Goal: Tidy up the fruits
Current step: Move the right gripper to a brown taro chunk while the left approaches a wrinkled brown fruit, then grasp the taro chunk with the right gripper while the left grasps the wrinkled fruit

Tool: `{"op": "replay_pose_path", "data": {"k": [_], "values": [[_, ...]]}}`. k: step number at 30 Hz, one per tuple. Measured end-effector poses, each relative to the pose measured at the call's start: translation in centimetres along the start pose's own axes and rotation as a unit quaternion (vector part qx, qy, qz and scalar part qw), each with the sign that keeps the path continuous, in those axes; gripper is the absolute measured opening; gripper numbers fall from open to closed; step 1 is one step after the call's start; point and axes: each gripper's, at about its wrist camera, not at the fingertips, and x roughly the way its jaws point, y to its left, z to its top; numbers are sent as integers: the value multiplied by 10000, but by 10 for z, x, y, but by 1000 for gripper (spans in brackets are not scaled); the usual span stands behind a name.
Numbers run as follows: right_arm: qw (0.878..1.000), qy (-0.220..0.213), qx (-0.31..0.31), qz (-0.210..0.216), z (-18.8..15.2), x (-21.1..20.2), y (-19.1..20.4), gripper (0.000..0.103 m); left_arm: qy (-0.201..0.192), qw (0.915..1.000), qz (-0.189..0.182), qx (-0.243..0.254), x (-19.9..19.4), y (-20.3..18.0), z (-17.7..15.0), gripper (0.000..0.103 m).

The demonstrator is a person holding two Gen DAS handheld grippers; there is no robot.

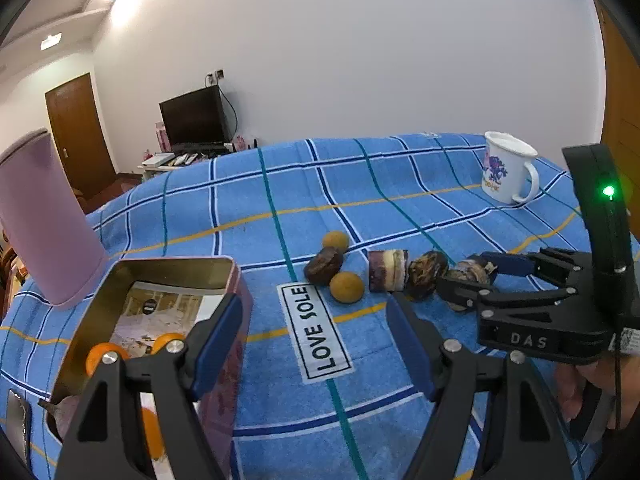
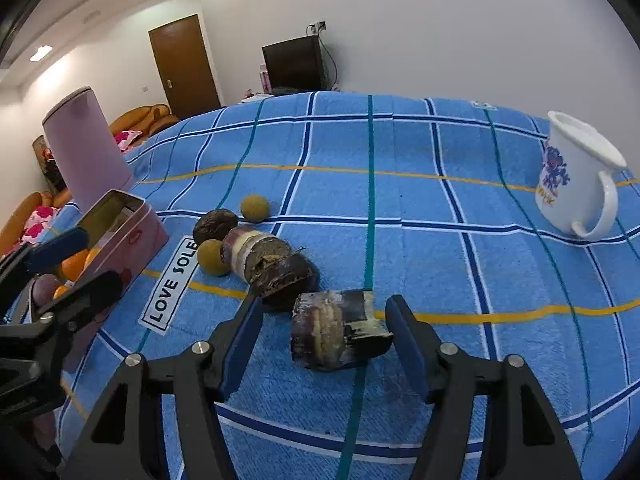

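Observation:
A row of fruits lies on the blue checked cloth (image 2: 420, 240): two yellow-brown balls (image 1: 346, 287) (image 2: 255, 207), dark wrinkled fruits (image 1: 324, 265) (image 2: 280, 276) and striped purple chunks (image 1: 387, 270). My right gripper (image 2: 322, 334) is open, its jaws on both sides of the nearest striped chunk (image 2: 336, 330); it also shows in the left wrist view (image 1: 470, 280). My left gripper (image 1: 316, 336) is open and empty beside a pink tin (image 1: 224, 280) that holds orange fruits (image 1: 104, 356).
A pink cylinder container (image 2: 86, 152) stands behind the tin. A white mug (image 2: 576, 180) stands at the far right of the cloth. A white LOVE SOLE label (image 1: 314, 330) lies on the cloth between tin and fruits.

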Motion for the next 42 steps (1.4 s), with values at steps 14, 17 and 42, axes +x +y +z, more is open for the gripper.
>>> {"op": "replay_pose_path", "data": {"k": [14, 17, 42], "values": [[9993, -183, 206, -262, -4, -11, -16, 47, 32, 9999, -134, 104, 9, -15, 1, 77], [9983, -227, 370, -398, -4, -15, -30, 47, 79, 9995, -254, 193, 15, -28, 2, 77], [9969, -129, 712, -309, -15, -28, -67, 48, 891, 9872, -1180, 593, 62, -93, 7, 45]]}}
